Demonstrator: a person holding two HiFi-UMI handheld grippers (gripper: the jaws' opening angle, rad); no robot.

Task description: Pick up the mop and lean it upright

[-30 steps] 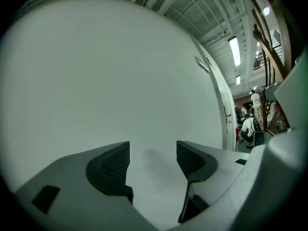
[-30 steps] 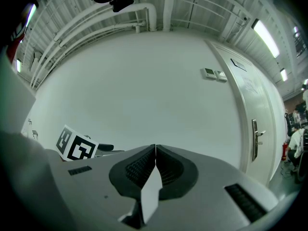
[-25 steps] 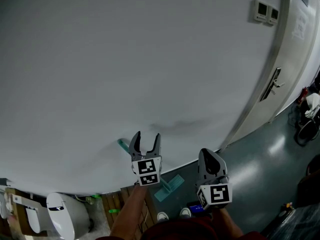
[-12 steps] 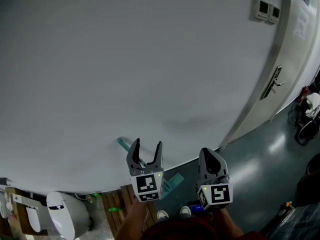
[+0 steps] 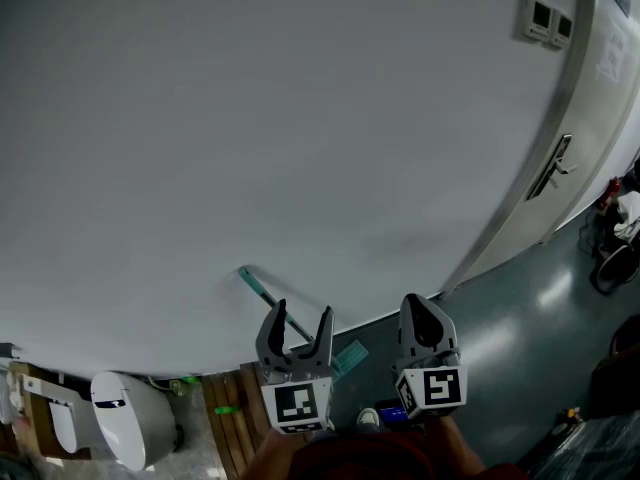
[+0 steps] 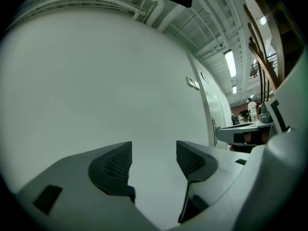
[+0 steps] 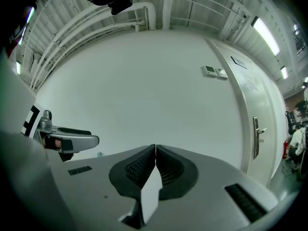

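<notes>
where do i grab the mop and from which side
Probably the teal mop handle, midway up, above the flat mop head. Come from the room side with the open left gripper, jaws straddling the slanted shaft, since the wall sits behind it.

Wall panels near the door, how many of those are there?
2. Both sit side by side high on the wall, just left of the door: the left panel and the right panel, nearer the door. None appear hidden.
</notes>
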